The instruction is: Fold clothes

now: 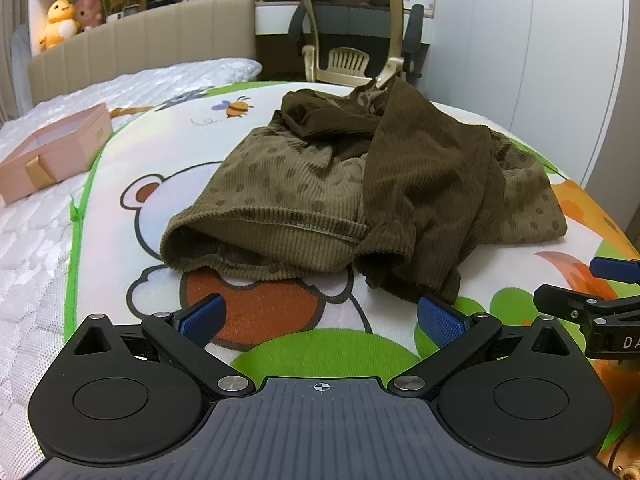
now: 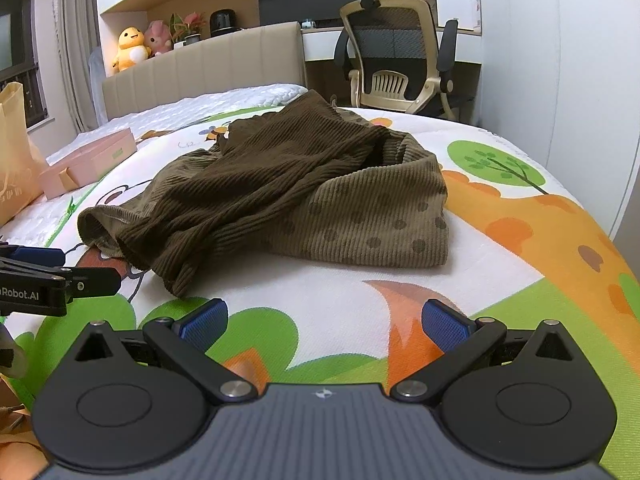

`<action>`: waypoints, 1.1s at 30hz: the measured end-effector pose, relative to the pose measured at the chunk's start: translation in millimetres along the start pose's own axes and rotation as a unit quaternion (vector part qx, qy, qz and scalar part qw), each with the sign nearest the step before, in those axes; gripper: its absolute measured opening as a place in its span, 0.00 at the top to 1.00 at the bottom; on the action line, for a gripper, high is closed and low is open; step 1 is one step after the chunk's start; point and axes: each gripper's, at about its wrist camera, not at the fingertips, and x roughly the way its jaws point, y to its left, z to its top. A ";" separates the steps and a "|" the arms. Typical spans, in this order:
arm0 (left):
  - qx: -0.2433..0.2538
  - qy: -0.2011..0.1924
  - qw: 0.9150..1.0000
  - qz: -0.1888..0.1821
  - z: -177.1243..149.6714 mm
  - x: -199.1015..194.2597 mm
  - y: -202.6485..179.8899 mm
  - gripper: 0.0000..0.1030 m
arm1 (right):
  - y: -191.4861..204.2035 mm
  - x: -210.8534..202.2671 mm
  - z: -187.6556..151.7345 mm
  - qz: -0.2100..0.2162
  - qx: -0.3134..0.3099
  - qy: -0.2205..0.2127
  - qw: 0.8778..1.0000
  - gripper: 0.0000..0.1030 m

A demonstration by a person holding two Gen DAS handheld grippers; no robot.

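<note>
Left wrist view: crumpled ribbed olive garment (image 1: 340, 184), both grippers' fingers (image 1: 204, 316) spread wide, empty

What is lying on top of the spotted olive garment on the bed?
A darker brown ribbed piece is draped across the spotted olive garment, covering much of its middle and left. Whether it is a separate item or a sleeve cannot be told; the folds hide the join.

On the left gripper (image 2: 60, 276), seen at the edge of my right wrist view, I read white letters "Robot.AI" on its black body, the start cut off by the frame. On the right gripper (image 1: 600, 300) in my left wrist view I read "DA", cut off at the edge. The pink box (image 2: 92, 160) has a green label, and the paper bag (image 2: 14, 160) faint print; both are too small for me to read
</note>
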 end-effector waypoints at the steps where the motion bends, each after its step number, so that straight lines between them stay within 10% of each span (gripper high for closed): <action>1: 0.000 0.000 1.000 0.000 0.0 0.0 0.0 0.00 | -0.1 0.2 -0.1 0.000 0.000 0.000 1.000 0.00; 26: 0.004 0.004 1.000 -0.012 11.9 -1.9 4.3 0.00 | -0.3 0.9 1.7 0.006 -0.005 0.007 1.000 0.00; 33: 0.005 -0.005 0.999 -0.041 52.2 0.2 17.4 0.00 | -14.6 15.2 53.2 0.058 0.009 0.012 0.998 0.00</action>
